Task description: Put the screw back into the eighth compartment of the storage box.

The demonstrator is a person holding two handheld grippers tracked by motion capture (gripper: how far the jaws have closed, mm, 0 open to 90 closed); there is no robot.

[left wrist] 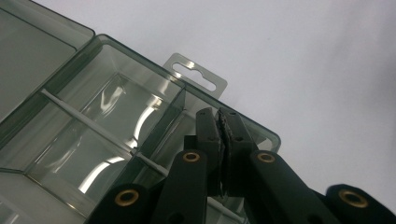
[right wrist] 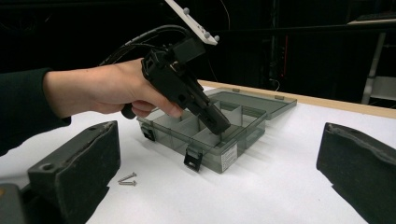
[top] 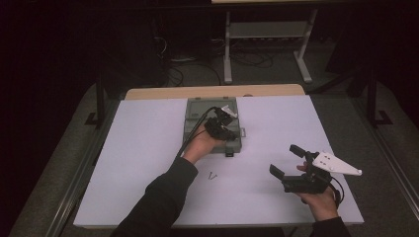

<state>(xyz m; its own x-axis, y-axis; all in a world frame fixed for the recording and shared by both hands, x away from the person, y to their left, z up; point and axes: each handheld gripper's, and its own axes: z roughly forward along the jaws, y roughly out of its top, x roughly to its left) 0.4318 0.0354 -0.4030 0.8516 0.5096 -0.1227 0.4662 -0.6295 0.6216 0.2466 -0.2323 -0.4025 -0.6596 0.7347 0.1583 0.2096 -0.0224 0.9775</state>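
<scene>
A smoky grey compartment box (top: 197, 116) lies open at the table's middle, its lid (right wrist: 261, 100) folded flat behind it. My left gripper (top: 230, 134) reaches down into a compartment at the box's near right end. Its jaws are pressed together (left wrist: 223, 119), and I see nothing between them. In the right gripper view the left gripper (right wrist: 220, 125) has its tips just inside the box (right wrist: 224, 156). My right gripper (top: 285, 159) hovers open to the right of the box, jaws wide apart (right wrist: 222, 135), holding nothing. Two small screws (top: 212, 175) lie on the table in front of the box.
The white table top (top: 143, 148) has bare room to the left and right of the box. A clear hang tab (left wrist: 198, 72) sticks out from the box's edge. The screws (right wrist: 127, 179) lie close to my right gripper's left jaw. Dark floor and a desk frame (top: 267, 44) lie beyond.
</scene>
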